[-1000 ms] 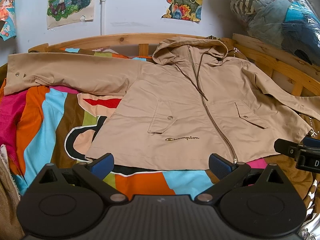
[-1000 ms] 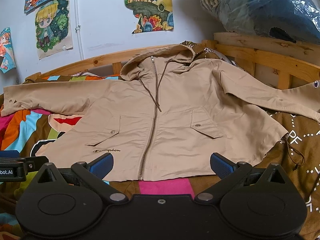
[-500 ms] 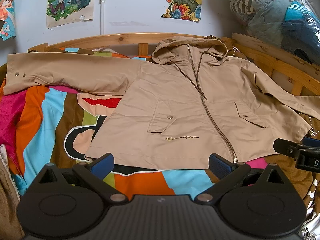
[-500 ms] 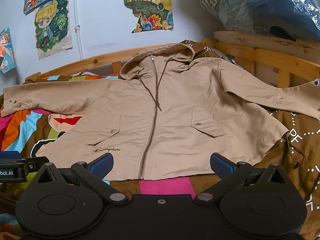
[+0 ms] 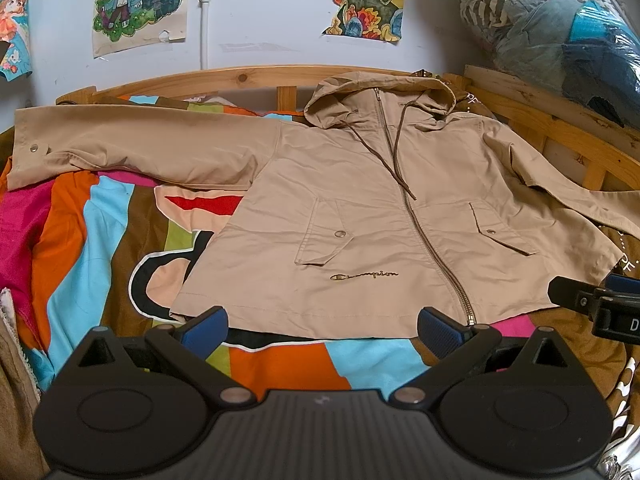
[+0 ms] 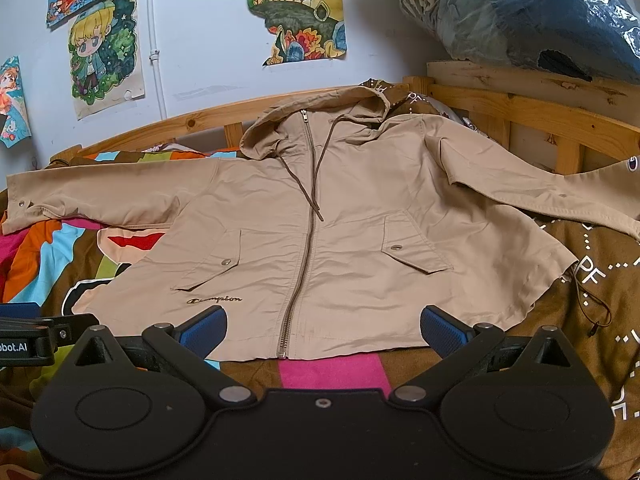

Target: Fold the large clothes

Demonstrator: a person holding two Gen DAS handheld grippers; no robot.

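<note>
While both the left tongs (image 5: 322, 326) and right tongs (image 6: 323, 326) hang spread wide and empty, the tan jacket (image 5: 384, 220) lies flat just ahead on the bed (image 5: 100, 232). Its slick fabric may slip or bunch if pinched shallowly at the hem.

Jacket (image 5: 380, 216) front – stitched "Champion"; left tongs (image 6: 24, 346) body – "bot.AI"

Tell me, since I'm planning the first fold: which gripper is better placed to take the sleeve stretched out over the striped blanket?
Probably the left gripper: open, on that sleeve's side; the right gripper faces the zipper's other half.
</note>
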